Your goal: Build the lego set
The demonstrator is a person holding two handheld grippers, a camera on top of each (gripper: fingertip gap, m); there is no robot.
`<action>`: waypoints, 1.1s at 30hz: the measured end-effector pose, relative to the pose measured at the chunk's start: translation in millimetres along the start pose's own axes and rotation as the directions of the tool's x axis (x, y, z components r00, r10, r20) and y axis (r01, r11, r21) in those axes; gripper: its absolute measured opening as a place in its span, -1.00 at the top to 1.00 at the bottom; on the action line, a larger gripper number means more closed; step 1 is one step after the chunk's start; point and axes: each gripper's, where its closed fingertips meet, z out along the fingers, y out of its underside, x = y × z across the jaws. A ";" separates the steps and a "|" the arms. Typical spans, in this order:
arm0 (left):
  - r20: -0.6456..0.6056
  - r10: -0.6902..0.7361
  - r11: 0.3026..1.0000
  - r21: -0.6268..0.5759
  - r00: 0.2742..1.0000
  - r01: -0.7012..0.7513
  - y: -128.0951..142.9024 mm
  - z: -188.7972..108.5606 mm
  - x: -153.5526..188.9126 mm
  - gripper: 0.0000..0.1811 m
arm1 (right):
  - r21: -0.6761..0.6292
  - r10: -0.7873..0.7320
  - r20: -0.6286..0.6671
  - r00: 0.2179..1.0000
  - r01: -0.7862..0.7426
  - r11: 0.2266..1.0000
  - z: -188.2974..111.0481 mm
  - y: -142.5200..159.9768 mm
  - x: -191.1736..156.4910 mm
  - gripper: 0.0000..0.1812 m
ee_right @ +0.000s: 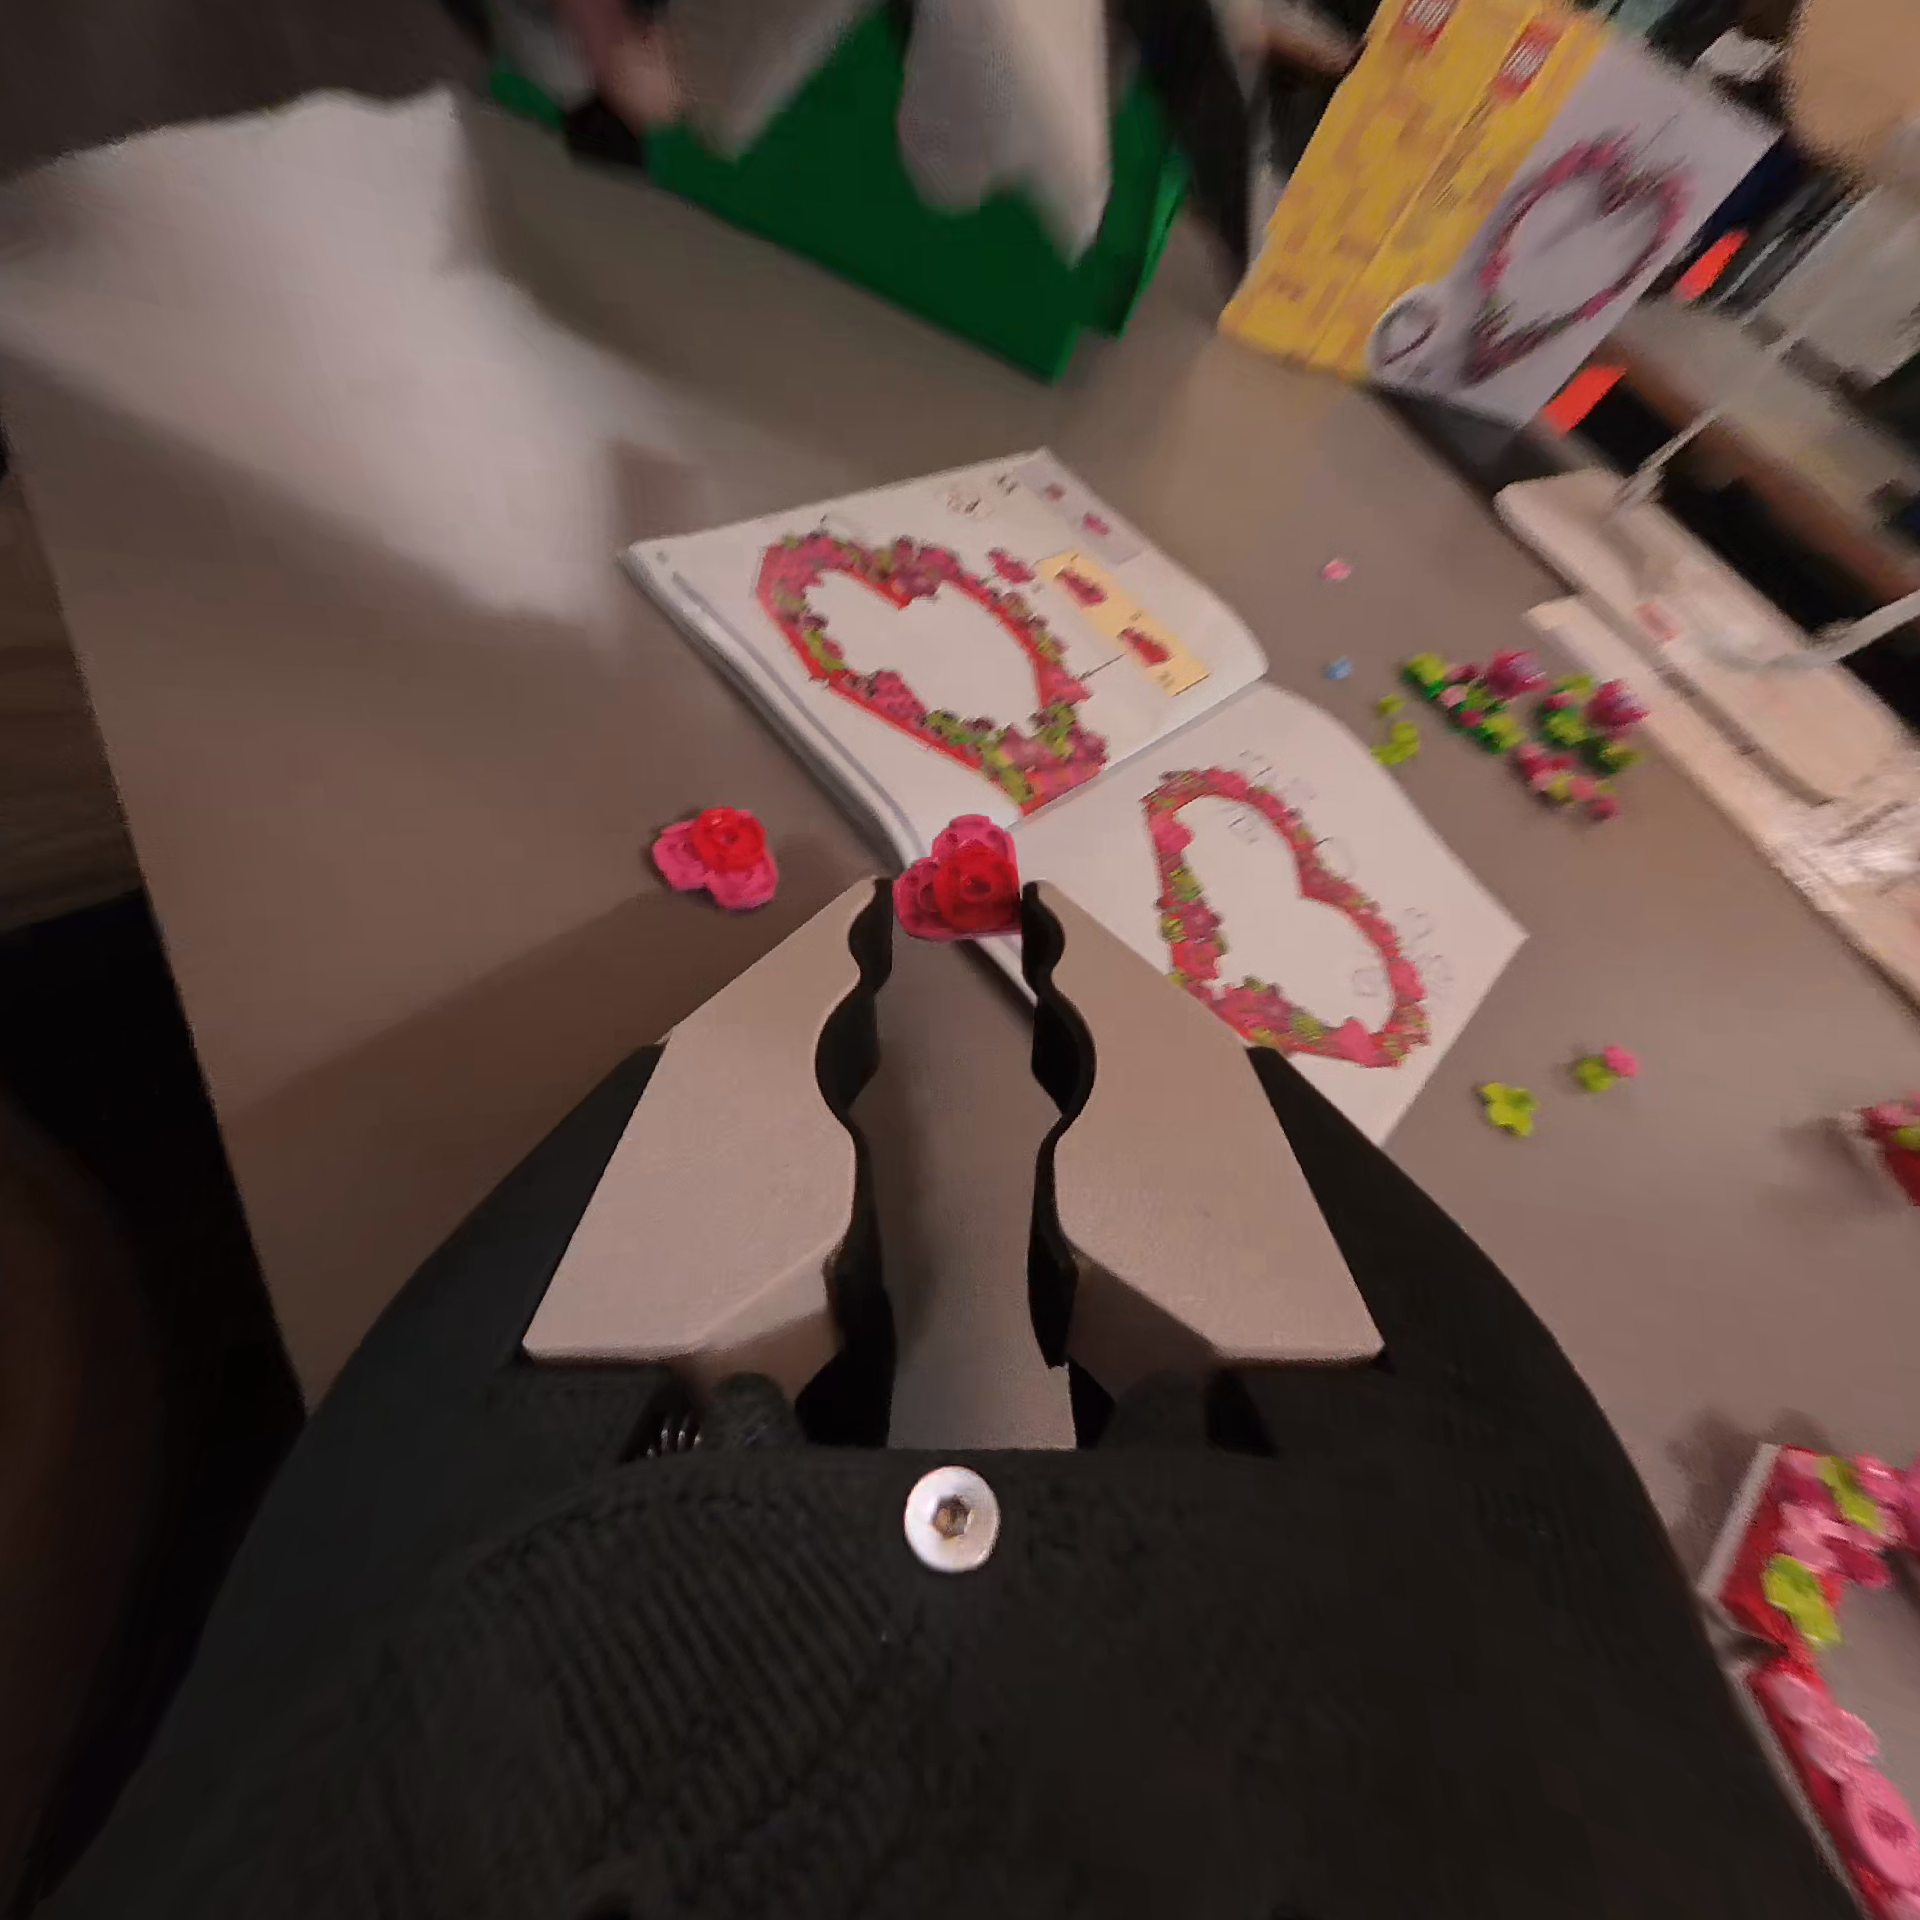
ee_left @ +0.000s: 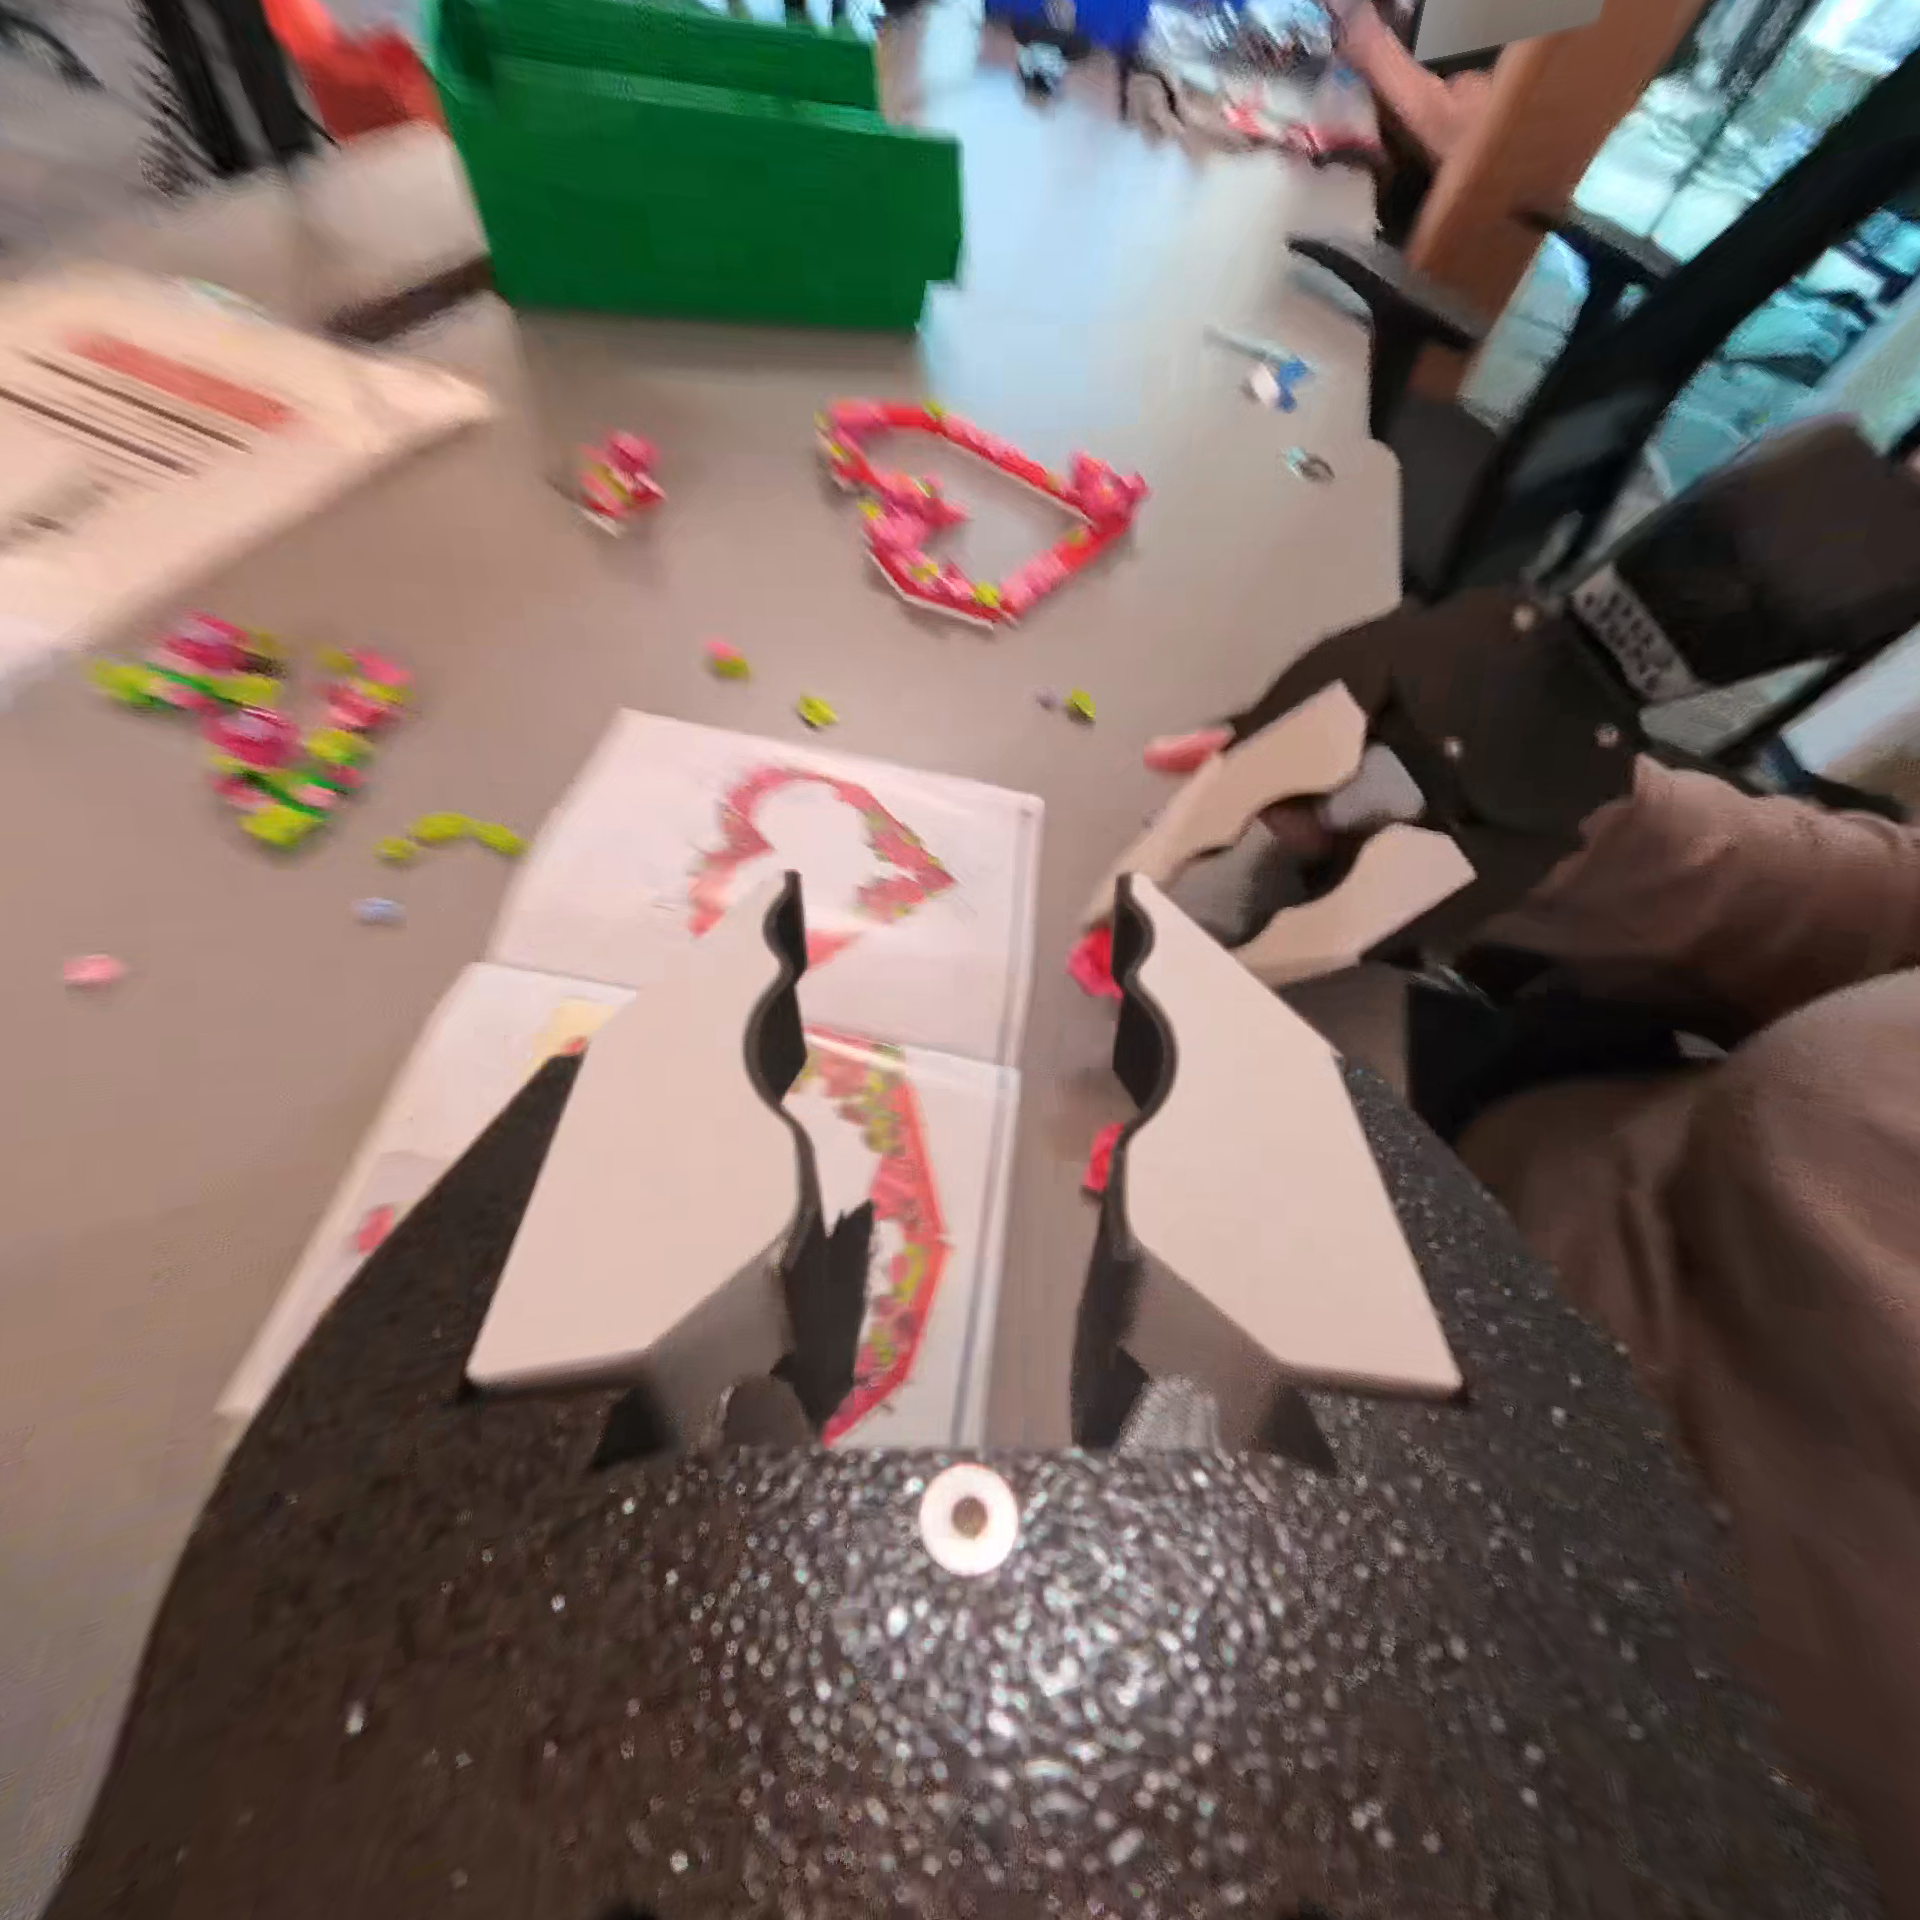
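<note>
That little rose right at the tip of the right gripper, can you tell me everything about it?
The rose is a small plastic brick flower: a red swirled centre on bright pink petals. It sits between the tips of the right gripper, at the corner of the open instruction booklet. Whether the gripper pinches it or it rests on the grey table cannot be told. A matching flower lies apart, to its left.

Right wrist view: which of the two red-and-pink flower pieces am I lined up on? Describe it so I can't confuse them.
Start at the open instruction booklet on the grey table. At its near corner, by the spine, a flower sits just beyond the right claw, between the tips of its open jaws. The other flower lies alone on bare table to the left, outside the jaws.
</note>
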 end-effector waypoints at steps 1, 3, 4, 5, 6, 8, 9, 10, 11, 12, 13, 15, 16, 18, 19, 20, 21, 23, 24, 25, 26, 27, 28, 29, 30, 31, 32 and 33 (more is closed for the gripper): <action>-0.034 -0.010 0.999 -0.031 0.999 0.009 7.1 11.6 7.2 0.39 | 0.032 -0.022 -0.036 0.999 0.023 0.999 -3.4 -5.1 4.3 0.75; -0.086 -0.025 0.998 -0.065 0.996 0.019 17.0 29.6 18.5 0.40 | 0.081 -0.073 -0.117 0.991 0.083 0.993 -10.8 -14.2 12.4 0.75; -0.111 -0.036 0.997 -0.077 0.993 0.027 20.7 36.4 23.6 0.41 | 0.093 -0.103 -0.149 0.983 0.117 0.989 -14.2 -17.3 14.7 0.75; -0.131 -0.047 0.996 -0.084 0.990 0.036 23.2 41.6 27.7 0.43 | 0.100 -0.134 -0.174 0.975 0.153 0.983 -17.2 -20.1 15.9 0.75; -0.145 -0.056 0.995 -0.088 0.988 0.044 25.1 45.5 30.4 0.45 | 0.106 -0.164 -0.197 0.967 0.187 0.977 -19.9 -22.8 16.5 0.75; -0.175 -0.071 0.995 -0.080 0.982 0.058 26.1 50.0 35.0 0.51 | 0.118 -0.210 -0.223 0.952 0.240 0.964 -24.2 -27.8 15.6 0.75; -0.195 -0.083 0.995 -0.072 0.977 0.070 25.6 51.0 37.3 0.54 | 0.122 -0.226 -0.231 0.946 0.258 0.958 -25.8 -30.0 15.0 0.75; -0.219 -0.098 0.994 -0.062 0.971 0.087 24.4 51.3 39.9 0.56 | 0.123 -0.240 -0.238 0.941 0.274 0.954 -27.2 -31.5 14.6 0.75; -0.242 -0.115 0.993 -0.053 0.963 0.105 23.2 51.3 42.1 0.62 | 0.122 -0.254 -0.243 0.936 0.290 0.949 -28.3 -32.9 13.9 0.75; -0.266 -0.131 0.991 -0.044 0.955 0.124 21.8 51.0 44.3 0.68 | 0.119 -0.268 -0.251 0.930 0.305 0.945 -29.4 -34.0 13.9 0.75; -0.290 -0.147 0.989 -0.038 0.946 0.143 20.7 50.6 46.4 0.72 | 0.115 -0.282 -0.257 0.924 0.319 0.941 -30.3 -34.9 13.8 0.75; -0.337 -0.174 0.984 -0.036 0.925 0.172 19.8 49.9 50.8 0.80 | 0.107 -0.295 -0.265 0.918 0.333 0.937 -31.9 -36.3 14.1 0.75; -0.359 -0.186 0.982 -0.034 0.915 0.187 18.9 49.4 53.1 0.83 | 0.107 -0.298 -0.269 0.916 0.336 0.936 -32.5 -37.2 14.1 0.74; -0.401 -0.194 0.979 -0.023 0.895 0.202 16.5 47.9 57.9 0.91 | 0.108 -0.302 -0.276 0.912 0.342 0.933 -34.1 -38.7 14.5 0.74; -0.415 -0.186 0.980 -0.015 0.891 0.198 15.6 47.4 59.6 0.96 | 0.108 -0.303 -0.278 0.911 0.343 0.933 -34.5 -39.1 14.7 0.74; -0.417 -0.166 0.983 0.000 0.893 0.183 14.5 47.1 60.2 0.96 | 0.111 -0.300 -0.280 0.912 0.341 0.934 -35.1 -39.4 15.3 0.74; -0.415 -0.125 0.989 0.024 0.901 0.148 13.3 46.5 60.3 0.98 | 0.130 -0.278 -0.277 0.920 0.323 0.938 -36.2 -41.1 15.4 0.78; -0.422 -0.003 0.993 0.108 0.907 0.054 7.8 41.8 64.2 0.98 | 0.246 -0.126 -0.196 0.972 0.174 0.953 -40.7 -49.9 12.2 0.73; -0.431 0.070 0.984 0.179 0.899 0.010 2.1 37.1 69.0 0.98 | 0.314 -0.020 -0.126 0.992 0.059 0.948 -44.8 -55.6 11.6 0.71; -0.430 0.126 0.971 0.240 0.894 -0.022 -2.7 32.8 72.8 0.98 | 0.364 0.070 -0.057 0.996 -0.044 0.930 -49.5 -60.4 12.3 0.71; -0.415 0.147 0.966 0.256 0.898 -0.040 -4.1 31.8 72.4 0.98 | 0.395 0.133 0.005 0.991 -0.124 0.910 -53.5 -63.9 12.9 0.71; -0.409 0.170 0.965 0.254 0.896 -0.067 -2.6 31.7 73.2 0.98 | 0.417 0.170 0.062 0.984 -0.180 0.891 -57.4 -67.2 12.0 0.73; -0.398 0.194 0.961 0.262 0.897 -0.091 -2.2 31.8 73.5 0.99 | 0.437 0.190 0.112 0.975 -0.220 0.872 -61.5 -70.8 10.1 0.79; -0.399 0.212 0.955 0.277 0.892 -0.103 -2.8 30.8 75.7 0.98 | 0.452 0.199 0.148 0.969 -0.245 0.858 -65.1 -74.1 8.3 0.83; -0.414 0.222 0.951 0.292 0.883 -0.102 -3.9 29.1 79.3 0.99 | 0.454 0.202 0.164 0.966 -0.255 0.853 -67.1 -75.2 7.6 0.85; -0.422 0.229 0.947 0.303 0.877 -0.101 -4.9 28.0 81.5 0.98 | 0.444 0.196 0.158 0.968 -0.247 0.862 -66.8 -73.8 7.5 0.84; -0.425 0.239 0.945 0.307 0.873 -0.109 -4.7 27.8 83.0 0.99 | 0.425 0.181 0.140 0.973 -0.225 0.877 -65.1 -70.9 7.4 0.83; -0.429 0.246 0.946 0.303 0.869 -0.118 -3.4 28.2 84.5 0.98 | 0.406 0.167 0.125 0.978 -0.204 0.891 -63.3 -67.9 6.6 0.81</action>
